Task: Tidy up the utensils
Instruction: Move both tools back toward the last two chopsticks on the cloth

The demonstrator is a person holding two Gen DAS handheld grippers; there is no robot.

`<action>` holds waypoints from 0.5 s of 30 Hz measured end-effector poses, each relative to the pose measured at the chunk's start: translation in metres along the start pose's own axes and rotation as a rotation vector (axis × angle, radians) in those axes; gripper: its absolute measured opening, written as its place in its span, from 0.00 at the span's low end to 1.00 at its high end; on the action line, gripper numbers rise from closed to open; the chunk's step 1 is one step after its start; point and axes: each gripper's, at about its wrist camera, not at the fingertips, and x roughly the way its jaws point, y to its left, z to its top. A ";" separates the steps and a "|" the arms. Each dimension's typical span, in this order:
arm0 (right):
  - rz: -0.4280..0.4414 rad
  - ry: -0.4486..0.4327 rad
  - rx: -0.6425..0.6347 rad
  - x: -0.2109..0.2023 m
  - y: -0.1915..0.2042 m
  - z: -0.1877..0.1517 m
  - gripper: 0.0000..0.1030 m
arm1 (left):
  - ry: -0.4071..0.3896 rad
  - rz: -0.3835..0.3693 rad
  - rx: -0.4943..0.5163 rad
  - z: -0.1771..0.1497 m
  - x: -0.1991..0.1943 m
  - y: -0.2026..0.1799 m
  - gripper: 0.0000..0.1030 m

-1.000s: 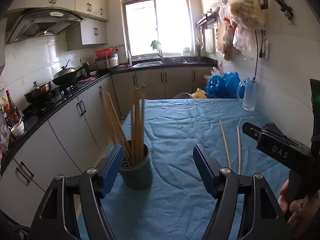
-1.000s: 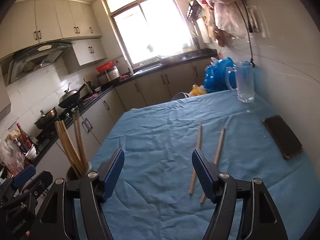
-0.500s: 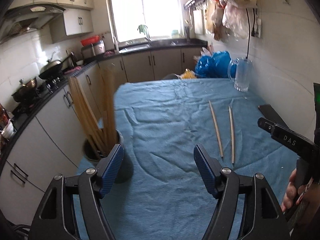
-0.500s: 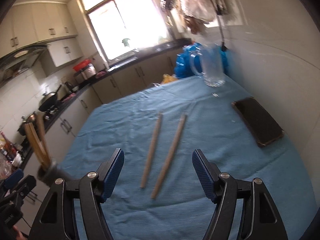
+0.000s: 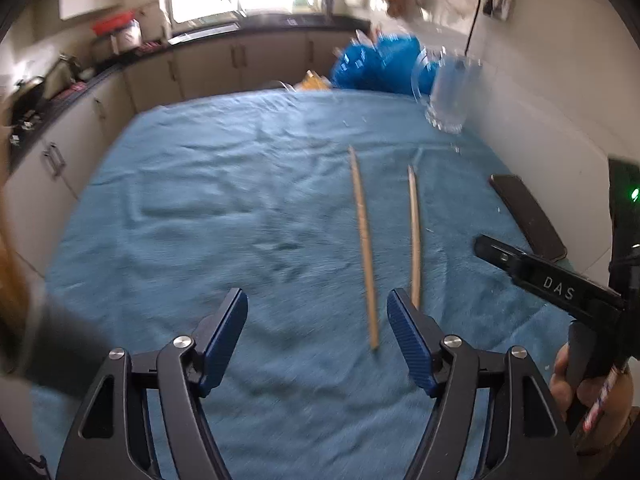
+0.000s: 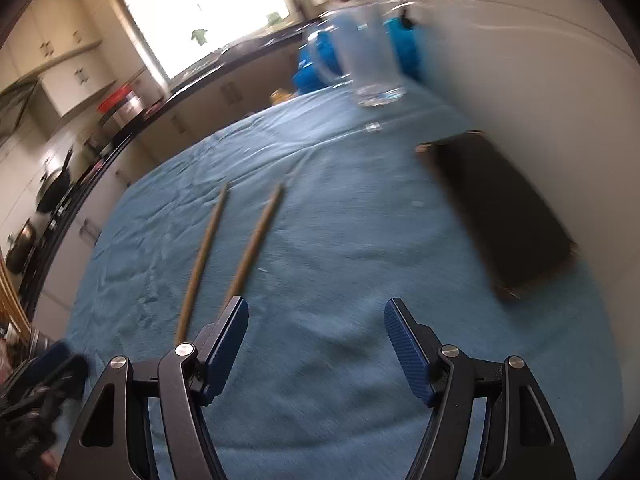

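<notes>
2 chopsticks [image 5: 364, 240] are laid side by side, apart, on the blue-clothed surface [image 5: 224, 208], presumably awaiting collection. The left claw [image 5: 316, 336] is held released just before their near ends; the right claw [image 6: 316, 344], also released and empty, is kept beside them.

The only readable text is "DAS", in pale capital letters on the black arm of the right gripper [image 5: 558, 292], which shows at the right edge of the left wrist view. In the right wrist view everything is motion-blurred, and no label, brand or number can be read anywhere there.
</notes>
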 end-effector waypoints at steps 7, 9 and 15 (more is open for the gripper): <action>0.035 0.092 -0.161 0.045 0.033 0.023 0.55 | 0.096 -0.069 -0.008 0.012 0.053 -0.011 0.47; 0.019 0.118 -0.193 0.056 0.036 0.026 0.50 | 0.111 -0.080 -0.003 0.012 0.061 -0.015 0.47; -0.040 0.139 -0.278 0.071 0.051 0.036 0.42 | 0.085 -0.012 0.055 0.016 0.071 -0.026 0.21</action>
